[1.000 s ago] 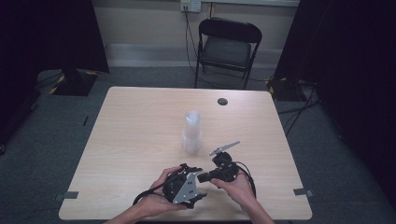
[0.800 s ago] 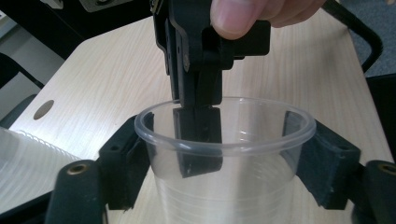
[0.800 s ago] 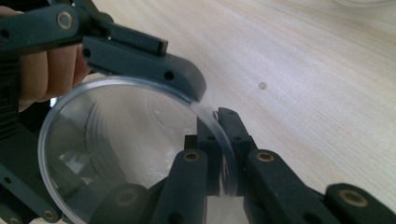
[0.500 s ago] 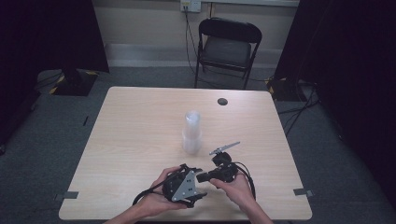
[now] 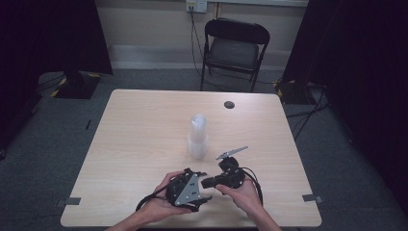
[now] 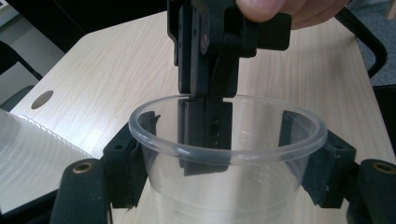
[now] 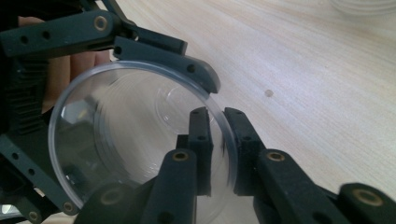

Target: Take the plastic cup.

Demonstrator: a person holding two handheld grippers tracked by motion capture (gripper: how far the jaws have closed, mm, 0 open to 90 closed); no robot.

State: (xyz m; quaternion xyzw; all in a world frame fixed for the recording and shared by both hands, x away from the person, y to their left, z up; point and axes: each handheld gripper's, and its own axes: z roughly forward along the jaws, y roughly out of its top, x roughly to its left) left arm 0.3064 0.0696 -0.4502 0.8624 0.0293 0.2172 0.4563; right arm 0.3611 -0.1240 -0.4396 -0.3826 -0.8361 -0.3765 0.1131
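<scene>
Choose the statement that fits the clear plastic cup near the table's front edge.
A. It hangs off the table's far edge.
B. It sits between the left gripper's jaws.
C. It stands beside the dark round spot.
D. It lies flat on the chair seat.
B: the clear plastic cup sits between the two jaws of the left gripper, one on each side of its wall.

We had the high view fixed above the near edge, facing forward and down over the whole table [image 5: 144, 125], far off. Left gripper view sat close, looking along its jaws across the cup [image 6: 224, 154] rim toward the far edge. Right gripper view looked into the same cup [image 7: 140, 140], close up. All three shared tabletop.
</scene>
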